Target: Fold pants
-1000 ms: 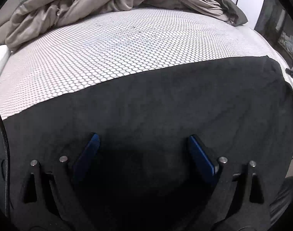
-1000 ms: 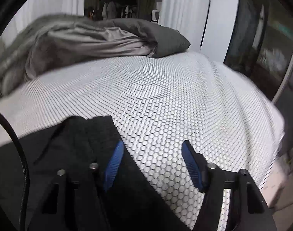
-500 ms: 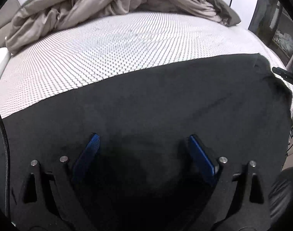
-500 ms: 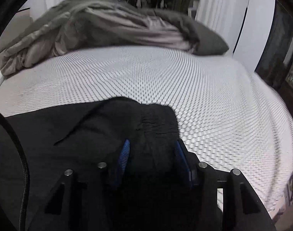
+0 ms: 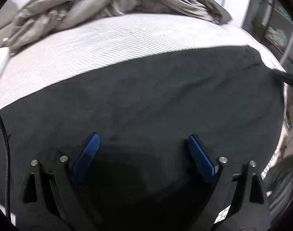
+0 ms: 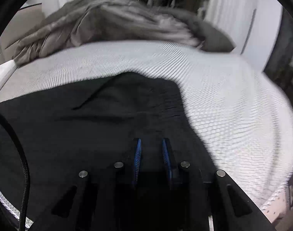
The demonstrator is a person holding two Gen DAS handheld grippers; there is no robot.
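Right gripper [image 6: 151, 148] has swung from the bed's bare mesh onto the black soft-fabric pants [image 6: 84, 127] & narrowed its jaws, now pinching the waist end between the pads. Left gripper [image 5: 143, 150] stays splayed over mid-fabric, gripping nothing. Pants lie flat on white honeycomb-mesh bed [image 6: 233, 111], under both grippers; lift for fold looks next.

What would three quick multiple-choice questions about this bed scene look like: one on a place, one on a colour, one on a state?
1. Where do the black fabric pants lie?
A. on the white honeycomb-patterned mattress
B. on the floor
C. on a chair

2. What colour is the crumpled duvet at the far end?
A. red
B. grey-brown
C. yellow

3. How do the right gripper fingers stand?
A. spread wide
B. out of sight
C. drawn close over the pants' cloth

Answers: 1 A, the dark cloth spreads across the mattress; 2 B, its folds look grey-brown; 3 C, only a narrow gap shows, while the left gripper is wide apart.
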